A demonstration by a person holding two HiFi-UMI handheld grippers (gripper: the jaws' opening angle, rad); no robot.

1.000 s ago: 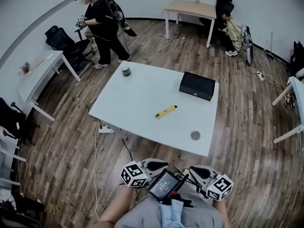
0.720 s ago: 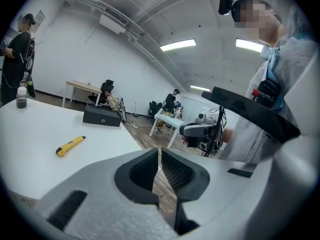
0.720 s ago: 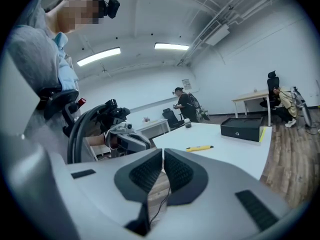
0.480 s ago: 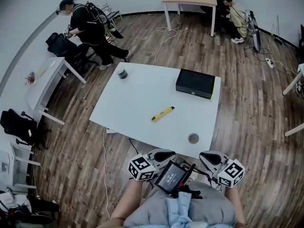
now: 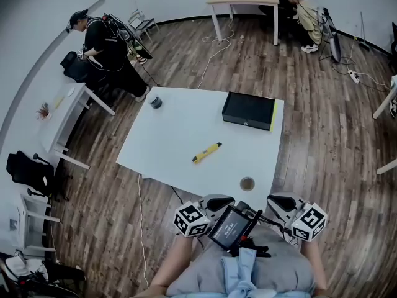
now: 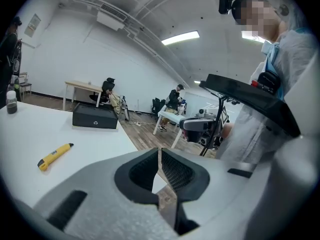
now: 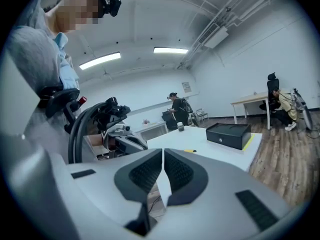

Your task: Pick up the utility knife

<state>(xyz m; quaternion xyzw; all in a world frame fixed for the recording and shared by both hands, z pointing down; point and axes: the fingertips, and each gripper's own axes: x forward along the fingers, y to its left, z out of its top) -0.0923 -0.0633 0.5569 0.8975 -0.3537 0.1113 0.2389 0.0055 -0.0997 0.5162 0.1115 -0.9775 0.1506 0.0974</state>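
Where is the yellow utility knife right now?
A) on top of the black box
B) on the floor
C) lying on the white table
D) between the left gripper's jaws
C: the utility knife lies on the white table, apart from the left gripper and right gripper, both shut and empty.

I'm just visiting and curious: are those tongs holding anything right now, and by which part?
Nothing. Both the left tongs and right tongs are shut and empty; the yellow knife lies untouched on the white table.
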